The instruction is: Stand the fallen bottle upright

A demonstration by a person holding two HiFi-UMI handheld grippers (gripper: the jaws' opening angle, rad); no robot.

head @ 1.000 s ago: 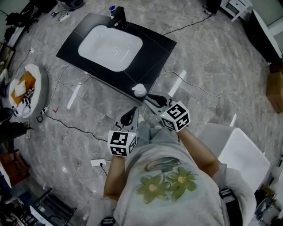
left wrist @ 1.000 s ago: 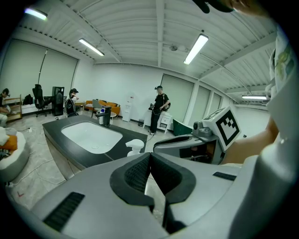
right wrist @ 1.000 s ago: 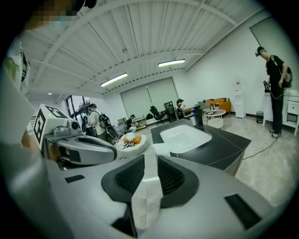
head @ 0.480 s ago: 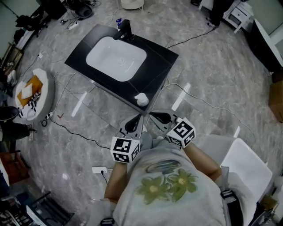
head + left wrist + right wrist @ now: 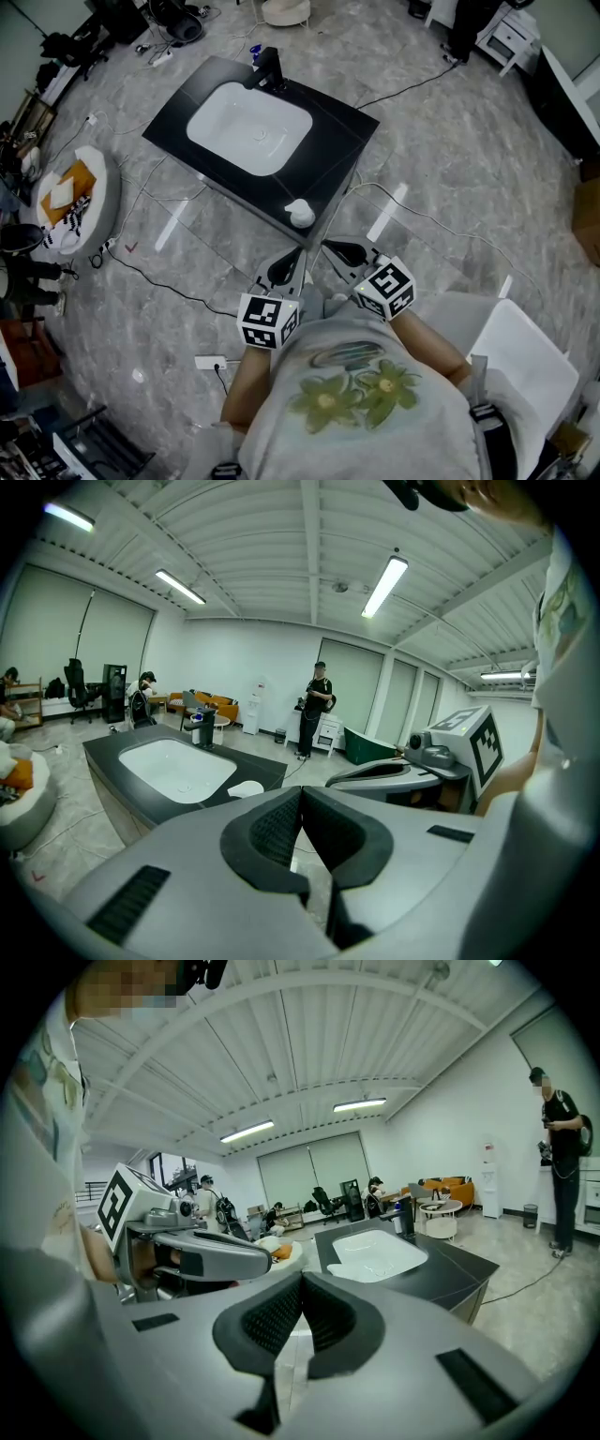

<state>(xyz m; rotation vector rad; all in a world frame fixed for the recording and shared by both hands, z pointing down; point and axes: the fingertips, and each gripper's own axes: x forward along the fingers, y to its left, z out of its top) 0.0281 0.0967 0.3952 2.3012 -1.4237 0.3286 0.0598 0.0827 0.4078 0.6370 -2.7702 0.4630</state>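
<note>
View from my head, looking down. A black counter stands on a grey marbled floor crossed by cables. A white basin is sunk into the counter, with a dark faucet at its far edge.

The small white bottle sits on the counter's near corner, just in front of the basin. From above I see its rounded top, so it appears to be standing; in the left gripper view it shows only as a low white shape on the dark surface.

I hold both tools close to my body, short of the counter and apart from the bottle. My left tool has its jaws pressed together with nothing between them, as its own view shows. My right tool is likewise closed and empty. The two tools point toward the counter's near corner, side by side.
</note>
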